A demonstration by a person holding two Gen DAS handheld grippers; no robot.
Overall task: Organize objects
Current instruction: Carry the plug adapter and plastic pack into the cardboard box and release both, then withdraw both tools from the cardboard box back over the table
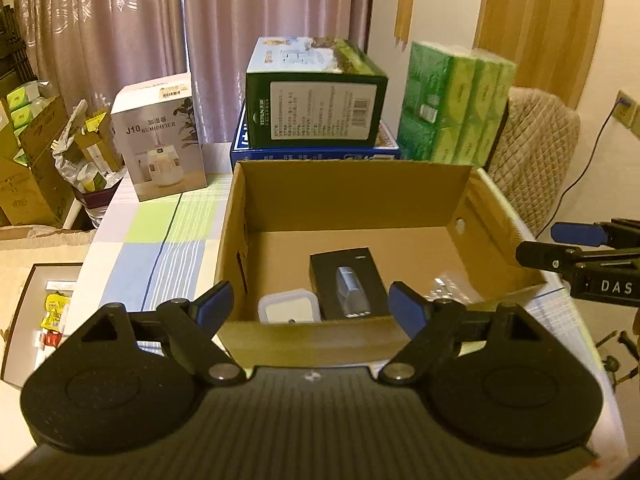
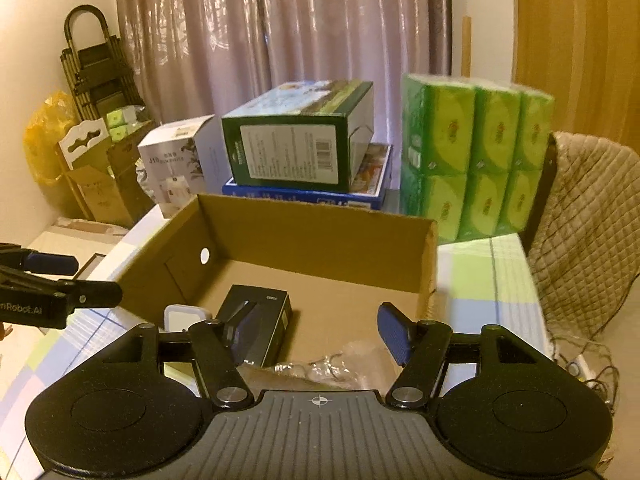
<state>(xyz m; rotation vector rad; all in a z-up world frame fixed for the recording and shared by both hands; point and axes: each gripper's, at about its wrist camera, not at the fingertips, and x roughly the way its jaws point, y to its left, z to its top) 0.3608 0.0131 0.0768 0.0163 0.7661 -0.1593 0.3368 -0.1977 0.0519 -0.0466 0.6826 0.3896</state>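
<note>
Matt brown cardboard box [image 1: 352,200], glossy plastic-wrapped tissue packs [image 1: 456,108], shiny curtain [image 1: 120,20], quilted chair cloth [image 1: 536,152]

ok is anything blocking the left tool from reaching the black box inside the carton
Only the cardboard carton's near wall stands between the open left tool and the black box. The carton is open-topped, so reaching over it looks clear.

This is a room in a home, used partly for storage. Long pinkish curtains [image 1: 120,32] hang across the far wall, and a chair with a quilted cover [image 2: 588,232] stands at the right. The counter [image 1: 160,240] wears a checked household cloth and carries a humidifier box [image 1: 160,136] and a pack of green tissues [image 2: 476,160]. Opened cartons [image 1: 32,168] crowd the floor at the far left.
</note>
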